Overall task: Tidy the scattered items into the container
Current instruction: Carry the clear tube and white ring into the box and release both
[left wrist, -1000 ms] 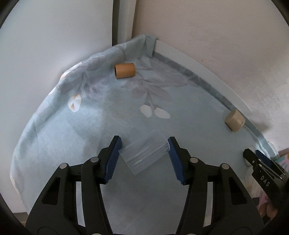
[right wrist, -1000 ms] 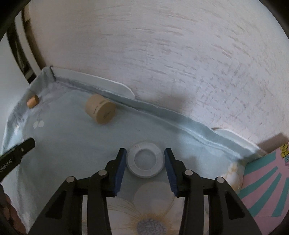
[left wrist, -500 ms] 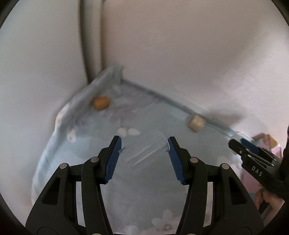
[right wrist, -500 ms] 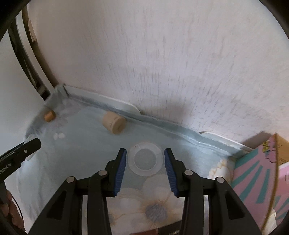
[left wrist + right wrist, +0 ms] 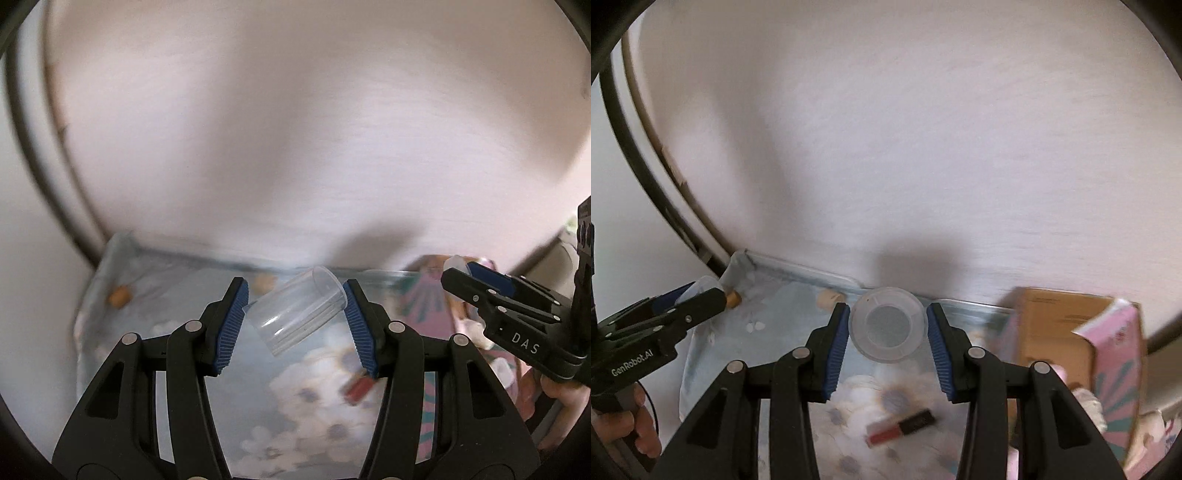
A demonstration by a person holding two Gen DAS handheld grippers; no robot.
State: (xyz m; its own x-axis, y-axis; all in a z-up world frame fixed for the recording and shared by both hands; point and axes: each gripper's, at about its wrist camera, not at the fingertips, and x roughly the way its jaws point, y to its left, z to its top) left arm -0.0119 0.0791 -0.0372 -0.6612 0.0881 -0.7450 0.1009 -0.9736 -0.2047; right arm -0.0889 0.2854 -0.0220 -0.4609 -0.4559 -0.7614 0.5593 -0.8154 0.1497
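Clear plastic cup [image 5: 298, 309] sits pinched between the fingers of the left gripper [image 5: 295, 322], held on a slant: mouth up and to the right, base down and to the left, long axis running crosswise between the pads. It hangs clear of the bed sheet [image 5: 155, 314].

A second clear cup [image 5: 887, 324] is pinched in the right gripper [image 5: 887, 334], seen end-on, so its long axis points away along the fingers, mouth toward the camera. It also hangs in the air above the flowered sheet.

Cardboard box [image 5: 1049, 325] with pink patterned flaps stands open at the right edge of the sheet, against the wall [image 5: 923, 147]. In the right wrist view it lies to the right of the held cup, near; in the left wrist view the right gripper sits between the left cup and the box. Judgement: the right hand is the nearer of the two to the box, so its cup likely goes in first with a short sideways carry; the left must cross further right.

Left on the sheet: a red-and-black tube [image 5: 900, 426] lying flat in front, two small tan cylinders [image 5: 831, 298] by the far edge.
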